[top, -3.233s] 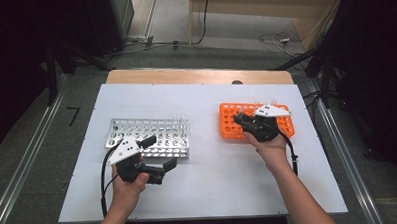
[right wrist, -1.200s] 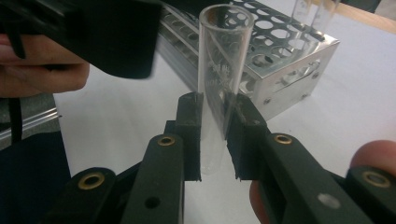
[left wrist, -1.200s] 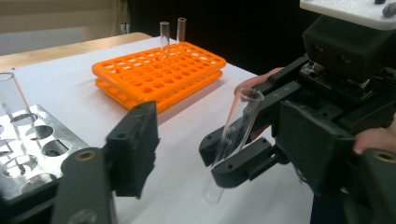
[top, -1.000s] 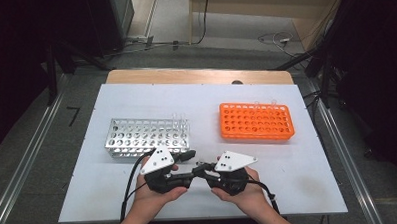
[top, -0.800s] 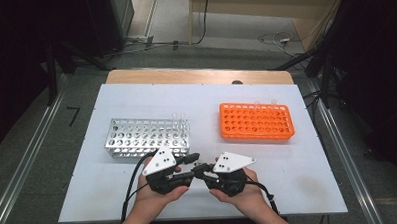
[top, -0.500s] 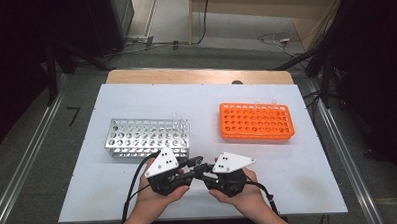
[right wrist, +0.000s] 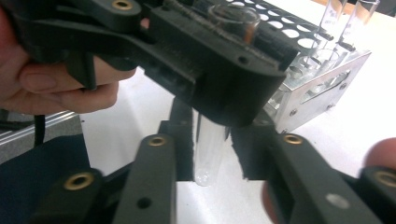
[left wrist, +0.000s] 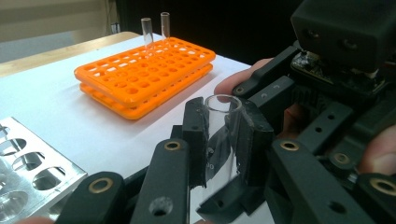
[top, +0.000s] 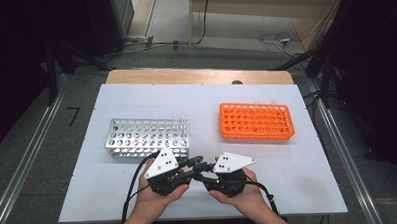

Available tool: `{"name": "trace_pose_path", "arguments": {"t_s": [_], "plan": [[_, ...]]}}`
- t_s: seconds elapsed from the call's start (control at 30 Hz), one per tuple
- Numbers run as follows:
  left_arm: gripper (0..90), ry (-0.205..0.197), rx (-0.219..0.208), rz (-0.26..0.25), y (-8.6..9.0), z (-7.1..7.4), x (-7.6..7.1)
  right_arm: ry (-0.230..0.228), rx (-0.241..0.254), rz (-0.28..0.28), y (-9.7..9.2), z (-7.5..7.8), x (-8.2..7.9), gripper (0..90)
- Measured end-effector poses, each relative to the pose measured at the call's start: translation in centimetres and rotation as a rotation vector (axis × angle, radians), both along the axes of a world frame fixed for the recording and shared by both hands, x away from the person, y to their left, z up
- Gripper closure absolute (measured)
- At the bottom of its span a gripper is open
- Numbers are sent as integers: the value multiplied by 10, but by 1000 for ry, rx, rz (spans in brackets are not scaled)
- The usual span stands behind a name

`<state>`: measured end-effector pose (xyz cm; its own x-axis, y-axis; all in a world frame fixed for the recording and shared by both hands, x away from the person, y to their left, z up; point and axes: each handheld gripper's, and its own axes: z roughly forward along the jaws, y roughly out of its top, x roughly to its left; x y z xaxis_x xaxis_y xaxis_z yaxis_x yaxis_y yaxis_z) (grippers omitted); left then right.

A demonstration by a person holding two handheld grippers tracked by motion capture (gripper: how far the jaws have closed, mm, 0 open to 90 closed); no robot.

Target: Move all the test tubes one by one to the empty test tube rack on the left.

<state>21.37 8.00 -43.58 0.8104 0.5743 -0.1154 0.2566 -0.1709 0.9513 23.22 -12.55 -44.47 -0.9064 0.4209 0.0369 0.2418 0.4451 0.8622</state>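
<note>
A clear test tube (left wrist: 218, 135) stands upright between the pads of my left gripper (left wrist: 222, 140), whose jaws have just been closing and now press on it. In the right gripper view the tube's lower end (right wrist: 208, 154) hangs between the jaws of my right gripper (right wrist: 212, 156). Those jaws have just been opening, and a gap shows beside the glass. In the high view the left gripper (top: 194, 163) and right gripper (top: 203, 168) meet tip to tip near the table's front edge.
An orange rack (top: 256, 121) with two tubes (left wrist: 147, 30) at its far edge lies at the right. A metal rack (top: 147, 139) holding tubes (right wrist: 334, 18) stands just behind the left hand. The white table (top: 298, 173) ends close in front of the hands.
Since the oldest frame both hands have come from their racks to the front centre. Over the last second they have stayed in place, tips together.
</note>
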Motion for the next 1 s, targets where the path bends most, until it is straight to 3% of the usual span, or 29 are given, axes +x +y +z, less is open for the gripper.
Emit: {"name": "trace_pose_path", "arguments": {"t_s": [0.13, 0.27, 0.53, 0.67, 1.0], "plan": [[758, 0, -10, 16, 4, 1, 2, 14, 3, 27, -1, -1, 1, 562], [758, 2, -22, 32, 8, 2, 4, 30, 5, 34, -4, -1, 3, 395], [758, -10, 5, 58, 13, 2, 7, 18, 33, -1, -19, 2, 8, 83], [759, -6, 9, 69, 17, 2, 8, 5, 37, -38, -34, 2, 13, 6], [759, -7, 9, 109, 29, 5, 16, 2, 70, -104, -72, 4, 26, 0]]}}
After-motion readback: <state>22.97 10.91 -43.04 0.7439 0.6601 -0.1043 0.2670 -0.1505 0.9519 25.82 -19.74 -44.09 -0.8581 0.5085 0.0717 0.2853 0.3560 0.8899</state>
